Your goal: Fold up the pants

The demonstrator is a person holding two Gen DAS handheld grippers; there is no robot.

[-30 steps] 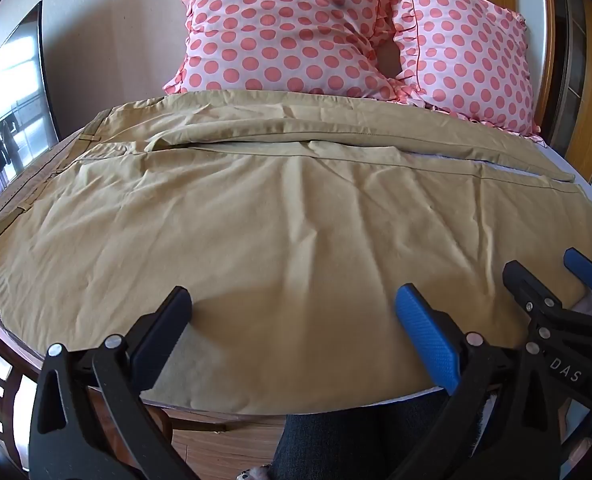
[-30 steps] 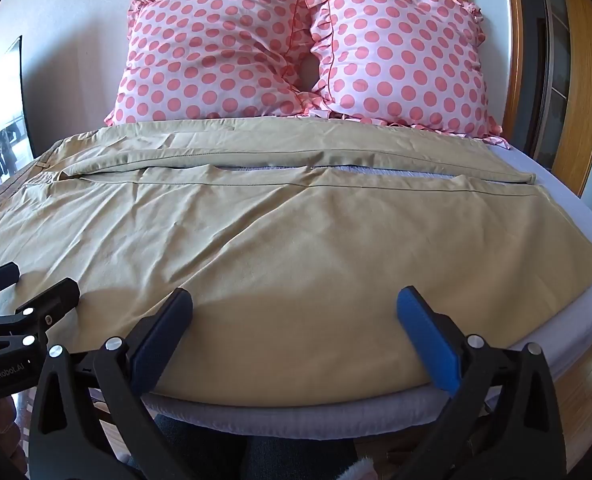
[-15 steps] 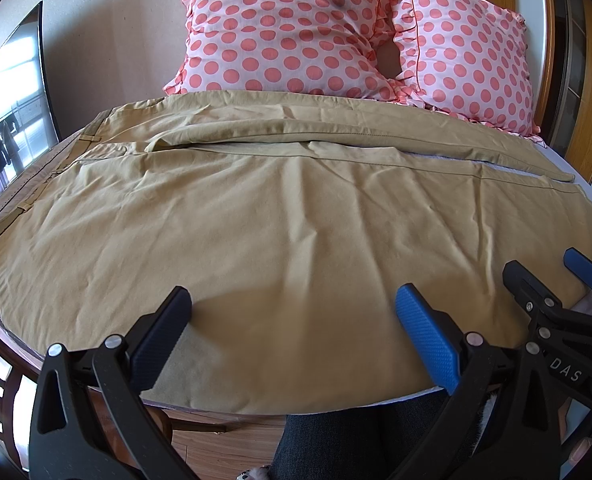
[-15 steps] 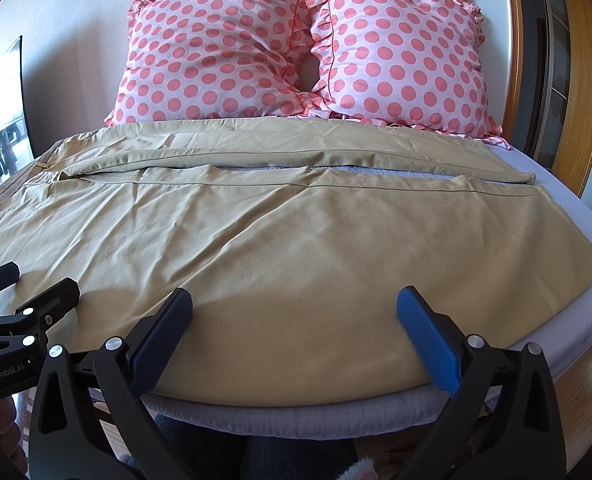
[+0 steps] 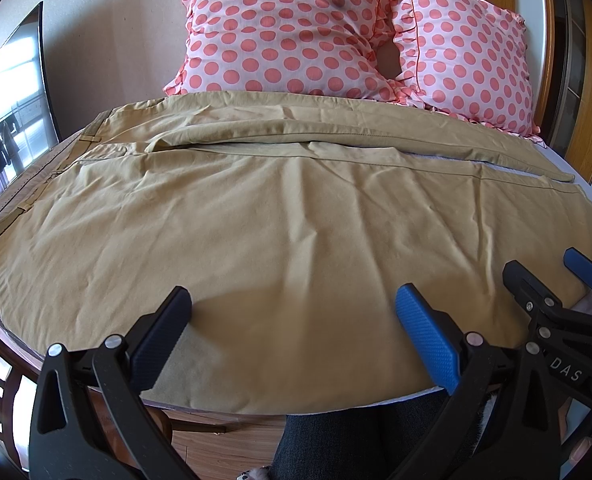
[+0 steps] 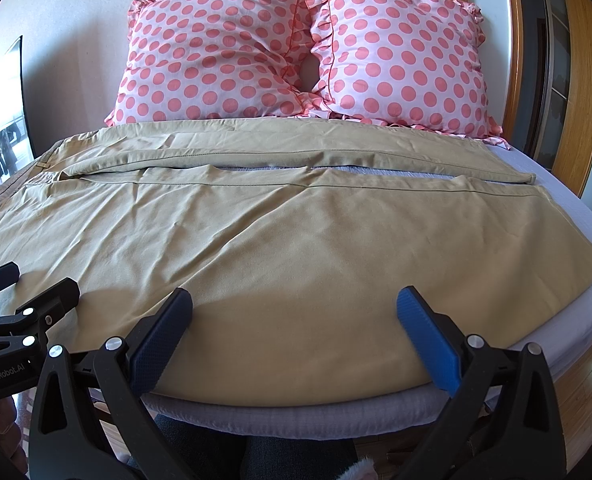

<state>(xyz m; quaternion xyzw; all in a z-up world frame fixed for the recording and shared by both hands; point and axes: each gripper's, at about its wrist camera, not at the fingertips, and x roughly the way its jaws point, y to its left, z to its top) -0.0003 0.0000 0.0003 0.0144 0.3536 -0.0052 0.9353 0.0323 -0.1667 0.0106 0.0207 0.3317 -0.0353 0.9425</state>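
Note:
Tan pants [image 5: 280, 216] lie spread flat across the bed, waistband at the left, both legs running to the right, the near leg toward me; they also show in the right wrist view [image 6: 296, 232]. My left gripper [image 5: 292, 328] is open and empty, hovering over the near edge of the near leg. My right gripper [image 6: 294, 328] is open and empty over the same near edge, further right. Each gripper shows in the other's view: the right one [image 5: 551, 280] at the right edge, the left one [image 6: 28, 284] at the left edge.
Two pink polka-dot pillows [image 6: 296, 52] lean on the wall behind the pants. The bed's grey sheet [image 6: 567, 208] shows at the right and near edge. A dark TV screen [image 5: 12, 100] stands at the left, a wooden door frame [image 6: 575, 80] at the right. My legs are below the bed edge.

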